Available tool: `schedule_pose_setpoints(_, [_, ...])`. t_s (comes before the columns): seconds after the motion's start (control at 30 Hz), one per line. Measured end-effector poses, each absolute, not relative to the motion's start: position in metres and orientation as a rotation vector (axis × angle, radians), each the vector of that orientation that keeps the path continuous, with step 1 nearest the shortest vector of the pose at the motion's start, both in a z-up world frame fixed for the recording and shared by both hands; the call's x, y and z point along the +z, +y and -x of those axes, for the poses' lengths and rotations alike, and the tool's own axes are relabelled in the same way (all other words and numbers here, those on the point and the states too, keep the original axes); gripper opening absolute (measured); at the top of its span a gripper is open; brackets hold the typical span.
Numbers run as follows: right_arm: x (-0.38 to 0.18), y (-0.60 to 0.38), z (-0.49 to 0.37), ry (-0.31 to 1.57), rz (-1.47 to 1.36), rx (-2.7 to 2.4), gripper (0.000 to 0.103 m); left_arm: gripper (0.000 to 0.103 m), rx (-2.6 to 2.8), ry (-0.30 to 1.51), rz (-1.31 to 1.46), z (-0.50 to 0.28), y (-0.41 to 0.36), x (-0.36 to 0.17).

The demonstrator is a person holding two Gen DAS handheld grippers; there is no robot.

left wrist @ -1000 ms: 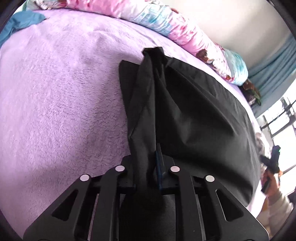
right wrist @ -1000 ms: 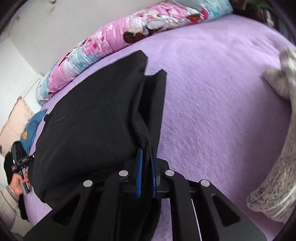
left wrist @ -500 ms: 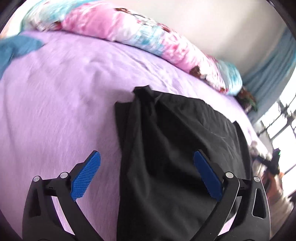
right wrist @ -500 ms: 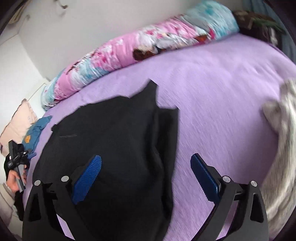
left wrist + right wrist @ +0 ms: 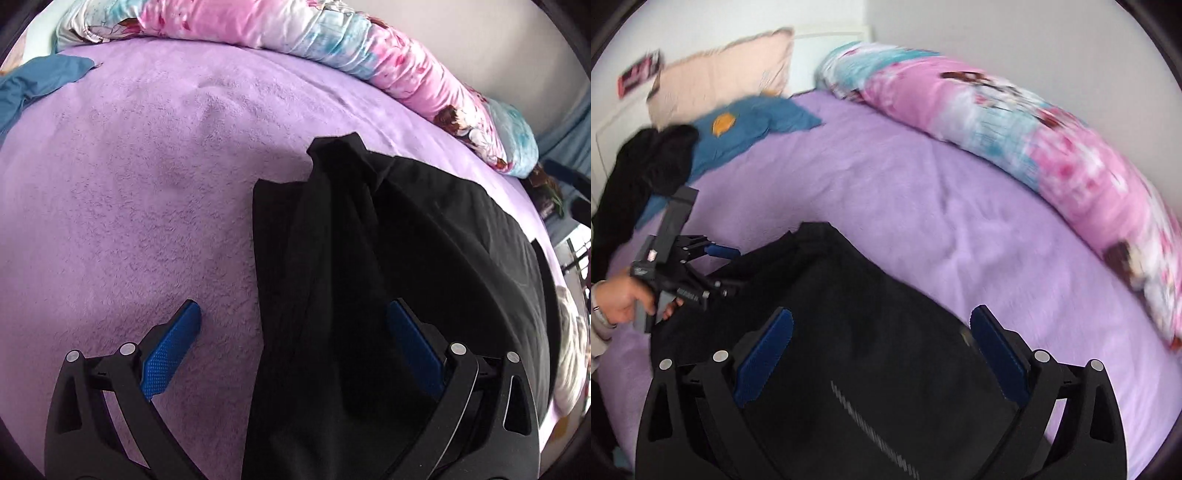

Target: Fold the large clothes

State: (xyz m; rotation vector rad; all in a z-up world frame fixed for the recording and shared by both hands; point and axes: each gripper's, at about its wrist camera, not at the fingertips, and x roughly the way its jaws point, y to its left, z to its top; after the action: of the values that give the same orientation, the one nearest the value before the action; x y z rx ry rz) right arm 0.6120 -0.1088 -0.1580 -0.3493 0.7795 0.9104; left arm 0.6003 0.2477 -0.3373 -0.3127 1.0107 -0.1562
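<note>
A large black garment (image 5: 388, 258) lies partly folded on the purple bed cover (image 5: 129, 184), with a bunched ridge pointing to the far side. My left gripper (image 5: 293, 328) is open and empty, hovering over the garment's left edge. In the right wrist view the same garment (image 5: 871, 332) fills the lower middle. My right gripper (image 5: 881, 339) is open and empty above it. The left gripper (image 5: 701, 266) shows there too, held in a hand at the garment's left end.
A pink and blue floral quilt roll (image 5: 332, 40) runs along the far edge by the wall. A blue garment (image 5: 746, 129), another black garment (image 5: 646, 177) and a peach pillow (image 5: 724, 81) lie at the head end. A pale knit garment (image 5: 569, 350) lies right.
Both grippers let go of the black garment and opened wide. The right gripper has swung left, toward the pillow end. The left gripper has dropped a little closer to the cloth.
</note>
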Motion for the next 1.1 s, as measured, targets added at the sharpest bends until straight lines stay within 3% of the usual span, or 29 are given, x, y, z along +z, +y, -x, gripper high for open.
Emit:
schedule_pose_setpoints(0.17, [-0.181,-0.021,-0.63,0.809,0.429,0.964,0.068,0.097,-0.13,1.017,0.292,-0.61,0.248,-0.335])
schedule_pose_setpoints(0.33, [-0.213,0.049,-0.615,0.807,0.645,1.03,0.05,0.097,-0.153,1.021,0.381,-0.603,0.259,-0.341])
schedule_pose_setpoints(0.5, [-0.225,0.072,-0.602,0.791,0.731,1.037,0.048,0.097,-0.142,1.0,0.347,-0.598,0.25,-0.34])
schedule_pose_setpoints(0.57, [-0.232,0.078,-0.604,0.81,0.765,1.019,0.034,0.097,-0.134,0.999,0.329,-0.596,0.248,-0.34])
schedule_pose_setpoints(0.67, [-0.232,0.075,-0.611,0.834,0.748,1.01,0.021,0.097,-0.126,0.992,0.34,-0.594,0.249,-0.342])
schedule_pose_setpoints(0.93, [-0.213,0.069,-0.617,0.817,0.695,1.004,0.017,0.097,-0.141,0.99,0.36,-0.597,0.251,-0.347])
schedule_pose_setpoints(1.0, [-0.207,0.068,-0.624,0.817,0.664,0.98,0.008,0.097,-0.137,0.992,0.35,-0.598,0.249,-0.348])
schedule_pose_setpoints(1.1, [-0.209,0.072,-0.639,0.865,0.669,0.932,0.002,0.097,-0.134,0.992,0.339,-0.599,0.246,-0.349])
